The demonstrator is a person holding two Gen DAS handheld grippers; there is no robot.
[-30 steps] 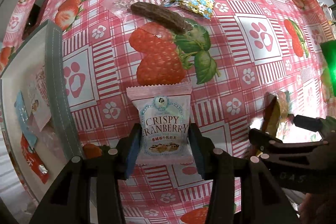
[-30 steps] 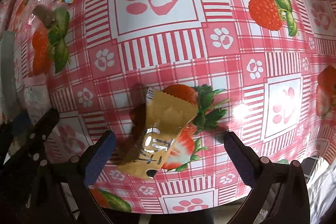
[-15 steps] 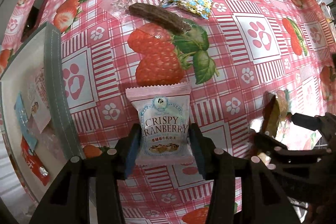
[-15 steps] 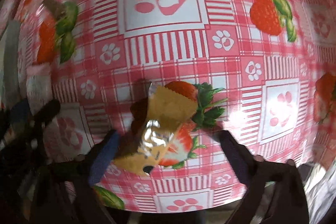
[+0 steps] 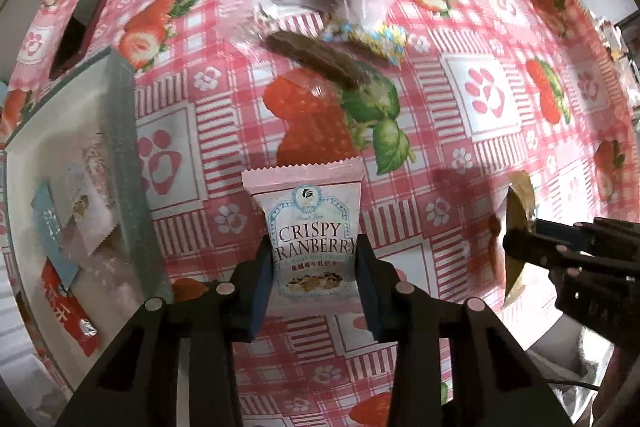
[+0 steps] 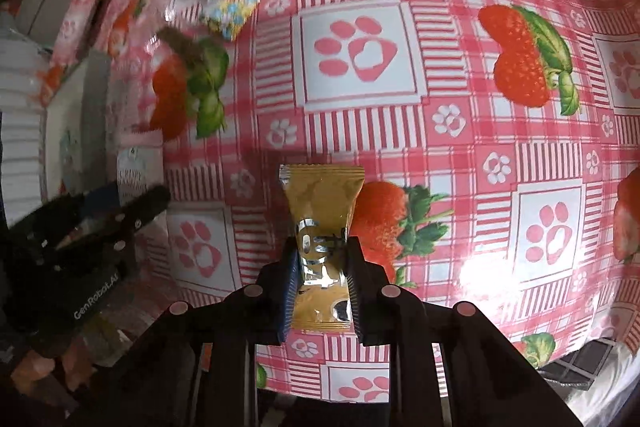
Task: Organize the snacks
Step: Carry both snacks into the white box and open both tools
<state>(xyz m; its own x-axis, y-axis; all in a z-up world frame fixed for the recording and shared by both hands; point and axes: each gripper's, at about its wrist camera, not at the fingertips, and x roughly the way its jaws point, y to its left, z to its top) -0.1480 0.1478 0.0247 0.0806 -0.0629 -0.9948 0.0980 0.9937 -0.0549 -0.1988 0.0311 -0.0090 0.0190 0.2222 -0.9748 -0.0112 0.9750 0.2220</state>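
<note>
Now L tool (image 5: 316,267) grips cranberry pkt (image 5: 310,227); R tool (image 6: 321,287) grips gold pkt (image 6: 321,227).

Left gripper (image 5: 316,267) — my jaws clamp the pink "Crispy Cranberry" packet (image 5: 310,227). Grey tray (image 5: 124,163) at left holds several packets. Brown snack stick (image 5: 316,57) lies ahead on the strawberry tablecloth (image 5: 460,107). Right gripper (image 5: 560,251) — pinching a gold wrapper (image 5: 520,211).

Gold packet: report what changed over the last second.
The right gripper closed its fingers on the gold packet and picked it up off the tablecloth. The left gripper stayed shut on the Crispy Cranberry packet.
</note>
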